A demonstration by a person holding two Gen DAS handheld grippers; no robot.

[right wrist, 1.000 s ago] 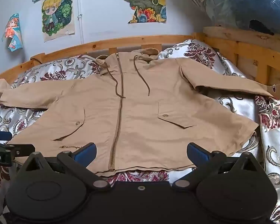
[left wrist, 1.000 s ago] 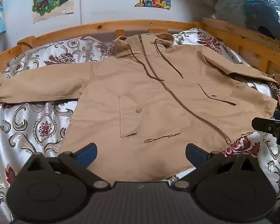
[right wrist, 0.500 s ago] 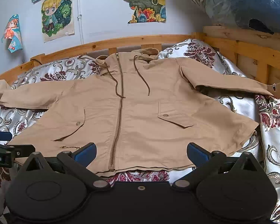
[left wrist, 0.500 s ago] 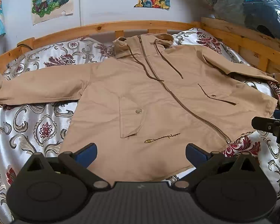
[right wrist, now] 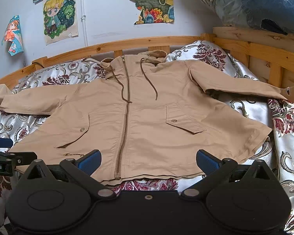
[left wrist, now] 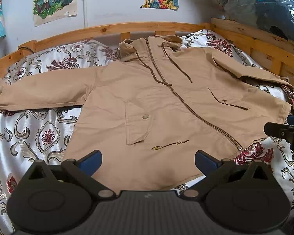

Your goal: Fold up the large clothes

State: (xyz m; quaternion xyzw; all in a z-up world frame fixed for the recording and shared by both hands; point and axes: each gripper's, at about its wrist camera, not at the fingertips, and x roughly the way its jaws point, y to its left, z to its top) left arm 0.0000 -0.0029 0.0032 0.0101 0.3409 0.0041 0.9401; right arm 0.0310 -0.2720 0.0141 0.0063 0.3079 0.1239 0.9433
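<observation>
A tan hooded zip jacket (left wrist: 166,101) lies flat, front up, on the bed, sleeves spread to both sides; it also shows in the right wrist view (right wrist: 147,117). My left gripper (left wrist: 148,159) is open and empty, hovering just above the jacket's bottom hem on its left half. My right gripper (right wrist: 148,159) is open and empty over the hem near the zip's lower end. The right gripper's fingers (left wrist: 284,131) show at the right edge of the left wrist view; the left gripper's fingers (right wrist: 7,156) show at the left edge of the right view.
The bed has a silver and maroon patterned cover (left wrist: 25,133) and a wooden rail (left wrist: 107,29) along the back and right side (right wrist: 254,47). Bagged bedding (right wrist: 254,4) is stacked on the right rail. Posters hang on the wall behind.
Both grippers have shifted only slightly; the left wrist view has drifted a little to the left. The jacket has not moved.
</observation>
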